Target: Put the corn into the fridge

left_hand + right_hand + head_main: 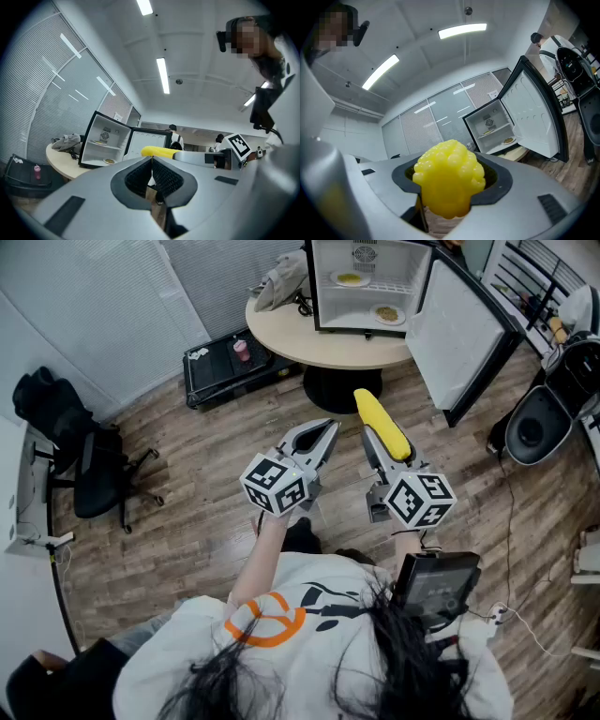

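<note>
A yellow corn cob (382,424) sticks out forward from my right gripper (375,439), which is shut on it. In the right gripper view the corn (449,180) fills the space between the jaws. Beside it on the left, my left gripper (328,430) is shut with nothing in it, and its pads meet in the left gripper view (151,161). Ahead, a small white fridge (366,287) stands on a round table (291,334) with its door (464,334) swung wide open to the right. Two plates of food (387,313) lie on its shelves. Both grippers hang over the wood floor, well short of the table.
A black office chair (94,474) stands at the left, and a black case (230,362) lies on the floor by the table. A grey cloth (281,282) lies on the table left of the fridge. A dark bin (536,426) and a rack (544,287) are at the right.
</note>
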